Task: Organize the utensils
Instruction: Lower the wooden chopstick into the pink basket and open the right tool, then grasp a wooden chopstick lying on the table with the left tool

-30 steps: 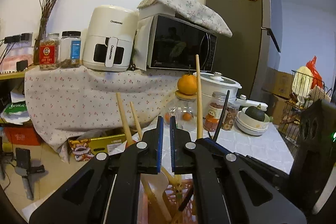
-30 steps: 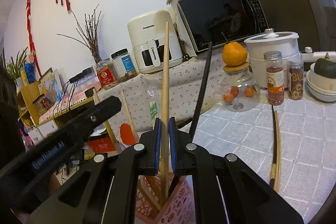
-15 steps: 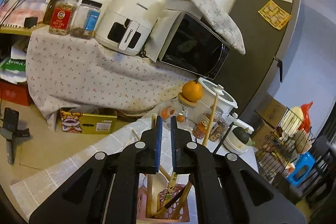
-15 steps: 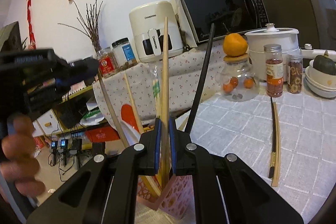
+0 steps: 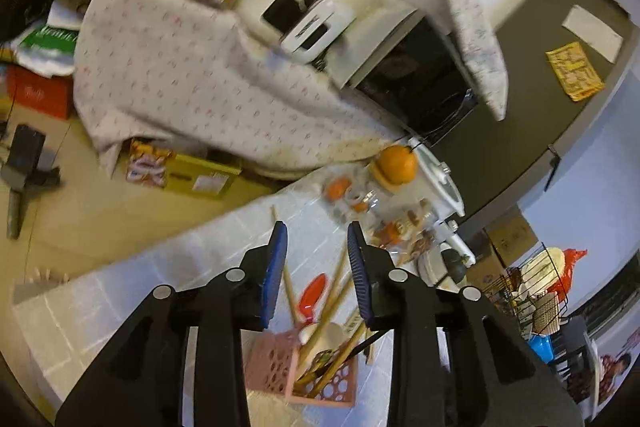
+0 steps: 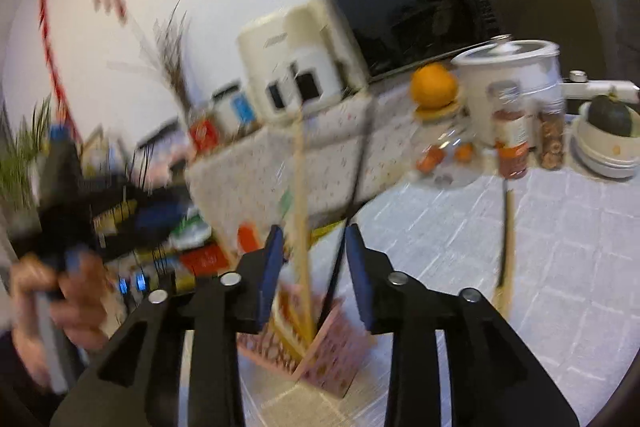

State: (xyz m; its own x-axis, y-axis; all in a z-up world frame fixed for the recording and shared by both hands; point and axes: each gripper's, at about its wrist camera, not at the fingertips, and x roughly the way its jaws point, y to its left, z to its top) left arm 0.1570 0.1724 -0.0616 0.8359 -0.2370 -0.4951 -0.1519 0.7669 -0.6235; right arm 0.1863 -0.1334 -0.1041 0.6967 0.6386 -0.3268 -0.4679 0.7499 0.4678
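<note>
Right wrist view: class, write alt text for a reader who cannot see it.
The right gripper has just been opening, its blue-padded fingers apart around upright chopsticks standing in a pink basket on a tiled table. Blurred kitchen appliances stand behind.

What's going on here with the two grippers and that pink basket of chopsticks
A person is sorting utensils into a pink basket on the tiled table. Both jaws have just been opening. The right gripper stands open around a wooden chopstick and a black one that stand in the basket, pads off them. The left gripper is open above the basket, gripping nothing. Two more chopsticks lie on the table.
</note>
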